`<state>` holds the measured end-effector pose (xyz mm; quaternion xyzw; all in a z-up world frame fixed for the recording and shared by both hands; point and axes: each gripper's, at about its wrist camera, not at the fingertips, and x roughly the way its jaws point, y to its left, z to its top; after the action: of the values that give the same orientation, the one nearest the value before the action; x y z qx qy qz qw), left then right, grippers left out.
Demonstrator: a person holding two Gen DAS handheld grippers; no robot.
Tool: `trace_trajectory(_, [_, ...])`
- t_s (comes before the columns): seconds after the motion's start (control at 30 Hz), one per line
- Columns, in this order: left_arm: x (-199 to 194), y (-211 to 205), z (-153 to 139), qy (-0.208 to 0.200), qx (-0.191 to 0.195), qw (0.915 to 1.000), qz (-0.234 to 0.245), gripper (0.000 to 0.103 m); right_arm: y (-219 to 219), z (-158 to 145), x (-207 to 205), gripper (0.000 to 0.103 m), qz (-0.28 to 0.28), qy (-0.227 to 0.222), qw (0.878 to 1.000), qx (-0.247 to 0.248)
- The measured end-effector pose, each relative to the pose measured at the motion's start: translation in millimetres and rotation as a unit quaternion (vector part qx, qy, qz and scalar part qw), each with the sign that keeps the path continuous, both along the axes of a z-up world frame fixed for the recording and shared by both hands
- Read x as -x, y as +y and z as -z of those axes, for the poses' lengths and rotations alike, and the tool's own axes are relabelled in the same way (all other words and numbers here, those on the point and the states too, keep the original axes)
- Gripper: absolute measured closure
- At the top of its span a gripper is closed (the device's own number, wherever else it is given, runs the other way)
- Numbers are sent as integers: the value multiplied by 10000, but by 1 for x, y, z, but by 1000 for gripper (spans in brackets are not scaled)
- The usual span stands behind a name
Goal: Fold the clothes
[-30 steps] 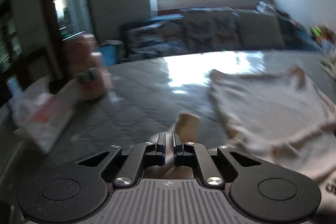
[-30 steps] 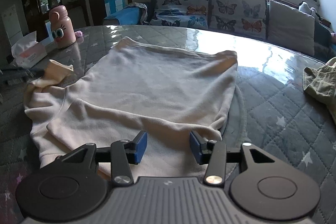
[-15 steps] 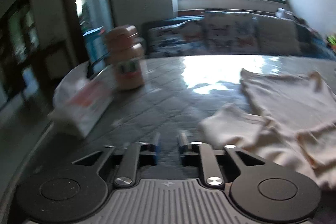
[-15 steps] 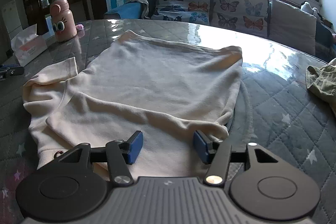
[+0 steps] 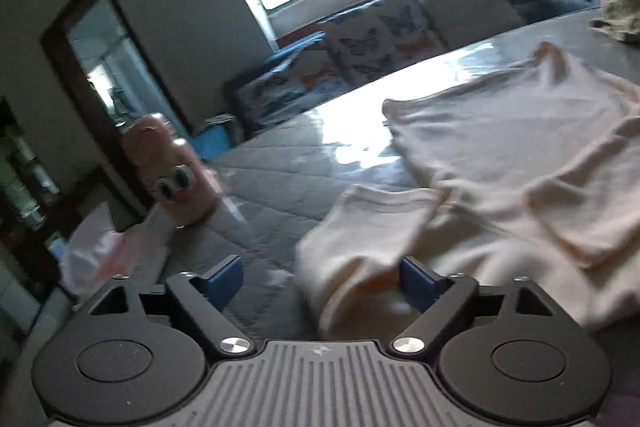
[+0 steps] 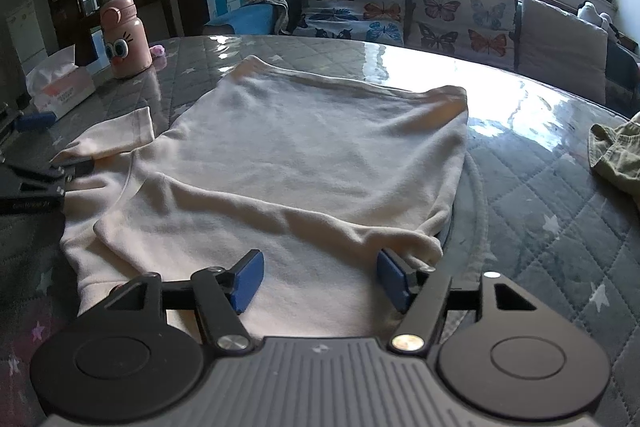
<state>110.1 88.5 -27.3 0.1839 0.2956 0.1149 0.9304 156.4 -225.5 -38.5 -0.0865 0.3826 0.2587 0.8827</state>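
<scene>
cream shirt flat, both tongs spread

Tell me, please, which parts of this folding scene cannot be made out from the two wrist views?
- Shirt near edge, right wrist view: hidden behind the right gripper.
- Olive garment, right wrist view: cut off by the frame edge.
- Tissue box and pink bottle, left wrist view: motion-blurred, print unreadable.
- Sleeve near end, left wrist view: blurred and partly behind the left gripper, so contact is unclear.
</scene>
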Motion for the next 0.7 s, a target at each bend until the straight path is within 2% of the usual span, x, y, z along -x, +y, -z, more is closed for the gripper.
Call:
trace_trajectory(0.1, [-2, 14, -1, -67, 95, 9995, -286, 2, 0, 1, 0, 35, -7, -5, 10000, -9])
trace_trajectory(0.27, [2, 37, -5, -238, 247, 9967, -742, 0, 1, 2, 0, 31, -29, -4, 10000, -13])
trace_trajectory(0.43, [7, 64, -12, -414, 334, 9888, -1396, 0, 3, 2, 0, 29, -43, -18, 10000, 12])
trace_trajectory(0.7, [15, 101, -8, -350, 386, 9702, -2367, 0, 3, 2, 0, 28, -56, -13, 10000, 7])
